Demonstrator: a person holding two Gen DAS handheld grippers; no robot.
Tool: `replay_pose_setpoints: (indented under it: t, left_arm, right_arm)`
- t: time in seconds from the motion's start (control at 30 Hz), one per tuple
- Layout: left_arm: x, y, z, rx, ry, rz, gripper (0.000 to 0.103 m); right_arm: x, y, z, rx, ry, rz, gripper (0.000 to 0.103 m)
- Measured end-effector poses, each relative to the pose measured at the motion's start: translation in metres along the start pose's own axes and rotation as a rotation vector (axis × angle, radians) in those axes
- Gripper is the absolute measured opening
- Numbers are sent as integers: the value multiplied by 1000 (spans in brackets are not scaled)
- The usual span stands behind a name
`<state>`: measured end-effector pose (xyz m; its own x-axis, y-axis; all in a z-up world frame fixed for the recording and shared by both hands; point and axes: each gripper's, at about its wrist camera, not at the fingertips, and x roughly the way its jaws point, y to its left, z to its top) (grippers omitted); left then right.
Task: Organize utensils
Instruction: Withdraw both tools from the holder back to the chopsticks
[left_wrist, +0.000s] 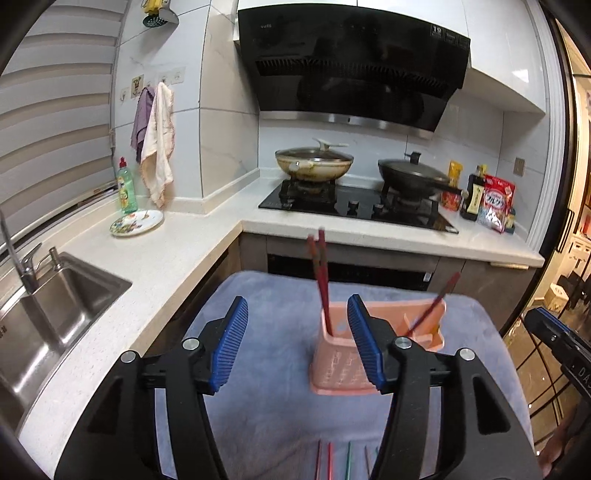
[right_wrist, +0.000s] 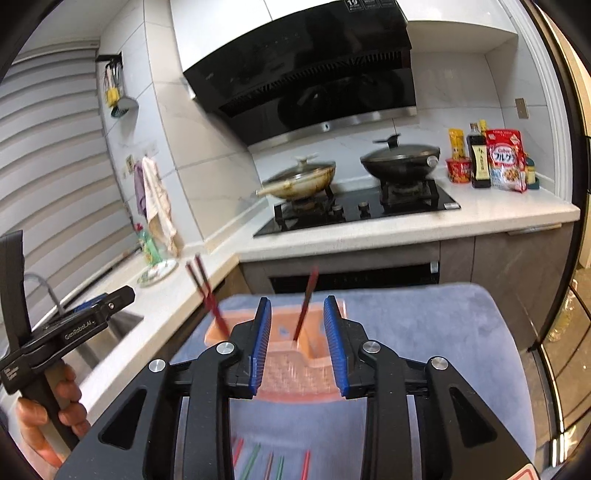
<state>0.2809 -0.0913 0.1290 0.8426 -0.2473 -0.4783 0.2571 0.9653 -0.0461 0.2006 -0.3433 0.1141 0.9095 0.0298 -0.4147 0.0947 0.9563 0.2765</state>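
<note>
A pink plastic slotted utensil holder (left_wrist: 373, 347) stands upright on a blue-grey fleecy cloth (left_wrist: 273, 332) that covers a near surface in front of the white kitchen counter (left_wrist: 155, 266). Three dark red chopsticks stand in the holder: a pair (left_wrist: 320, 273) leaning together in its left compartment and a single one (right_wrist: 306, 302) tilted in the right compartment. At the near edge of the cloth lie more loose sticks (right_wrist: 273, 463), about five, red and green, partly hidden by the grippers. Two lidded pans sit on the black two-burner hob (left_wrist: 354, 206): a stained cream pan (left_wrist: 314, 162) on the left, a dark wok (left_wrist: 413, 173) on the right. The black range hood (left_wrist: 351, 62) carries the word "valli". The left gripper (left_wrist: 297, 343) stands spread with nothing between its blue ribbed pads, the holder just right of its gap. The right gripper (right_wrist: 297, 339) is partly spread, empty, framing the holder behind it. "GenRobot.AI" reads on the left tool's side, which a hand (right_wrist: 48, 413) grasps.
</note>
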Motion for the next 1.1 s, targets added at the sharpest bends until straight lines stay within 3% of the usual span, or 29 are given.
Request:
replay_pose_setpoints:
  t: [0.33,0.63,1.1]
  left_arm:
    - [-40,21,-97,17,127,23,54]
    - [-59,32,-167,3,230,43,54]
    - [-77,31,-225,10,303,51,54]
  right_arm:
    - [-45,9,-110,-35,178,-37,29]
    - [-64,19,-186,-46,286,-74,29]
    - [-70,25,-246,-33,373,-95,29]
